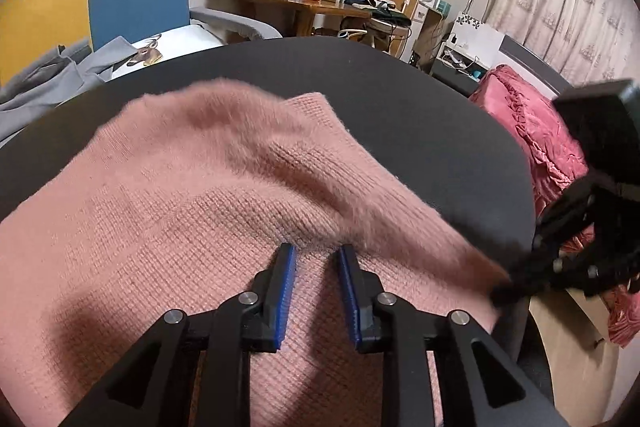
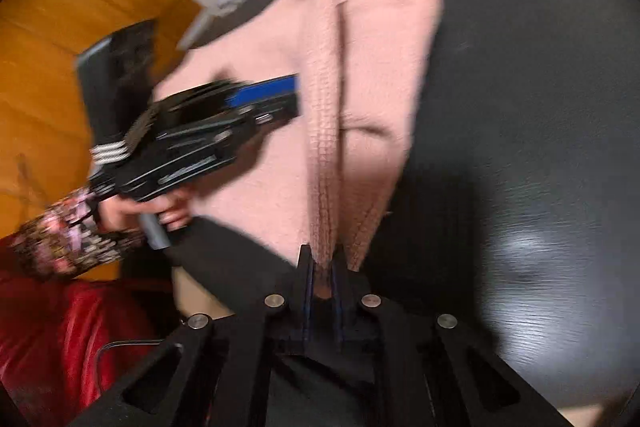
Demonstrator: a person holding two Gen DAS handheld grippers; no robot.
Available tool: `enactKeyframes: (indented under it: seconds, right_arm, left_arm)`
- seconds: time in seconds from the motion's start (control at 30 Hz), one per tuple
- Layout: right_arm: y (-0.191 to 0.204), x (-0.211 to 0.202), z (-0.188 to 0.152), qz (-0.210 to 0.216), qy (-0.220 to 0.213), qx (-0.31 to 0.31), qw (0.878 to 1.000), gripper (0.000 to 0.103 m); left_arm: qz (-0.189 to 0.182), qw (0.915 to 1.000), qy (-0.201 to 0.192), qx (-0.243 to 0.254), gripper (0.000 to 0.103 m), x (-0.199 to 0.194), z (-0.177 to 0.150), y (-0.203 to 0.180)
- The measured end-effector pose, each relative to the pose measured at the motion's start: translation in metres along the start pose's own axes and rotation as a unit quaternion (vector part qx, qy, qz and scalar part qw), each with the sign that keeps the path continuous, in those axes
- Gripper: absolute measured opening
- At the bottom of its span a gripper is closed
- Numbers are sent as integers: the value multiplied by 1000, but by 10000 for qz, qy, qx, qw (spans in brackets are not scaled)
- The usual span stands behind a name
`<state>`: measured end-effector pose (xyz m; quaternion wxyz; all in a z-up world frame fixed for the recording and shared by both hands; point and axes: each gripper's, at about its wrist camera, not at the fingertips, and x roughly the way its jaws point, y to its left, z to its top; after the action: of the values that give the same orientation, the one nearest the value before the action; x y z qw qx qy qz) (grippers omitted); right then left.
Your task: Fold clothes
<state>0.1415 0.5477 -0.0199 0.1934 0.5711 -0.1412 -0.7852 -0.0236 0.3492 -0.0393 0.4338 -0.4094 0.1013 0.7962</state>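
Right gripper [image 2: 323, 267] pinches the sweater [image 2: 360, 87] edge at its tips, likely to fold it; left gripper [image 1: 317, 259] hovers unclenched just above the knit.

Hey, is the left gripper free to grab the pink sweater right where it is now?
Probably yes. The left gripper hovers open directly over the pink sweater with nothing between. The right gripper is pinching a far edge, clear of its path.

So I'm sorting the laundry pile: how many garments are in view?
2, maybe more hidden: the pink sweater on the black table, its edge pinched by the right gripper, and a grey garment beyond the table's far-left edge.
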Motion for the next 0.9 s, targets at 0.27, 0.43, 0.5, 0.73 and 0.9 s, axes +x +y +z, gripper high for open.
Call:
enactKeyframes:
  seconds: [0.27, 0.43, 0.5, 0.73, 0.9]
  right_arm:
    - [6, -28, -17, -856, -1046, 341, 9902, 13]
    - [44, -25, -18, -763, -1822, 66, 9803, 15]
    - [46, -2, -14, -1044, -1499, -21, 9832, 15]
    - [43, 15, -11, -1620, -1557, 468, 9733, 11]
    - [104, 17, 8, -1640, -1961, -229, 9665, 23]
  left_arm:
    - [-194, 9996, -35, -177, 23, 4, 2, 8]
    - [-41, 10000, -40, -36, 23, 3, 3, 2]
    - [-24, 10000, -40, -59, 23, 0, 1, 3]
    - [419, 9990, -99, -105, 23, -51, -28, 20]
    - [497, 9952, -285, -796, 23, -116, -70, 63]
